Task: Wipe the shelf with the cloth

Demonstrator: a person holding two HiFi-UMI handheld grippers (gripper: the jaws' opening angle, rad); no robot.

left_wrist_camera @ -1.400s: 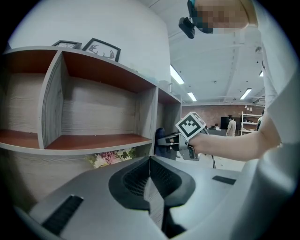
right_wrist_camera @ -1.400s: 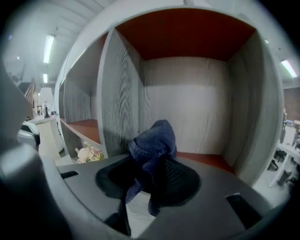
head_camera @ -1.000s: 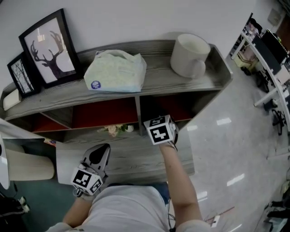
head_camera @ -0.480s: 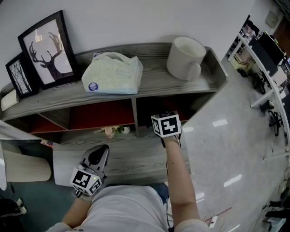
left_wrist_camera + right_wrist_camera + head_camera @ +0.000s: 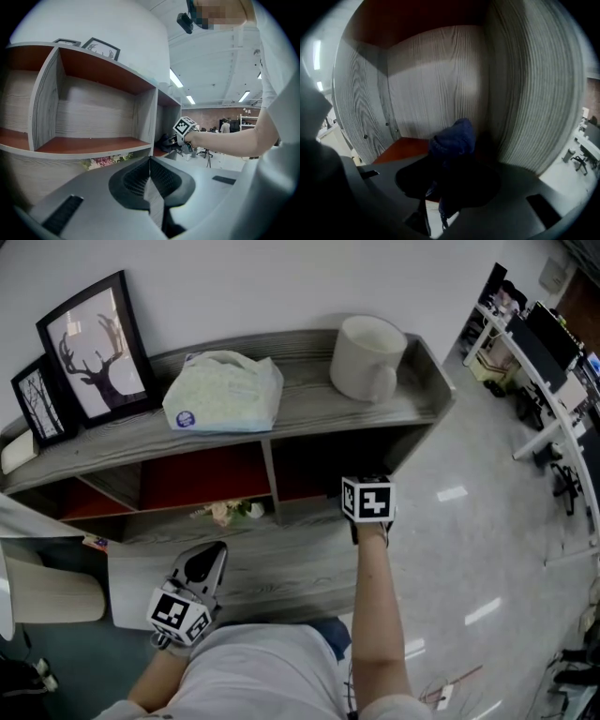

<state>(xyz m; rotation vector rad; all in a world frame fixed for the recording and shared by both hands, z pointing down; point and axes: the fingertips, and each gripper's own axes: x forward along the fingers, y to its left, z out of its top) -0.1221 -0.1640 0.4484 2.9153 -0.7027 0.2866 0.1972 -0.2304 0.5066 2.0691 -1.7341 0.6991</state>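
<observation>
A dark blue cloth [image 5: 453, 140] is bunched between the jaws of my right gripper [image 5: 449, 161], which is shut on it. It sits inside the right-hand compartment of the grey wooden shelf unit [image 5: 309, 409], just above the red-brown shelf floor [image 5: 401, 147] and near the right side wall. In the head view only the right gripper's marker cube [image 5: 367, 500] shows at the mouth of that compartment; the cloth is hidden there. My left gripper [image 5: 204, 563] hangs near my body over the lower ledge, shut [image 5: 150, 161] with nothing in it.
On top of the unit stand a deer picture [image 5: 92, 348], a smaller frame [image 5: 37, 399], a white plastic pack [image 5: 223, 392] and a large white mug [image 5: 367, 357]. Small flowers [image 5: 228, 512] lie on the lower ledge. Office desks [image 5: 534, 352] stand at the far right.
My right gripper has slid to the right along the compartment with the cloth. The left gripper has stayed in place.
</observation>
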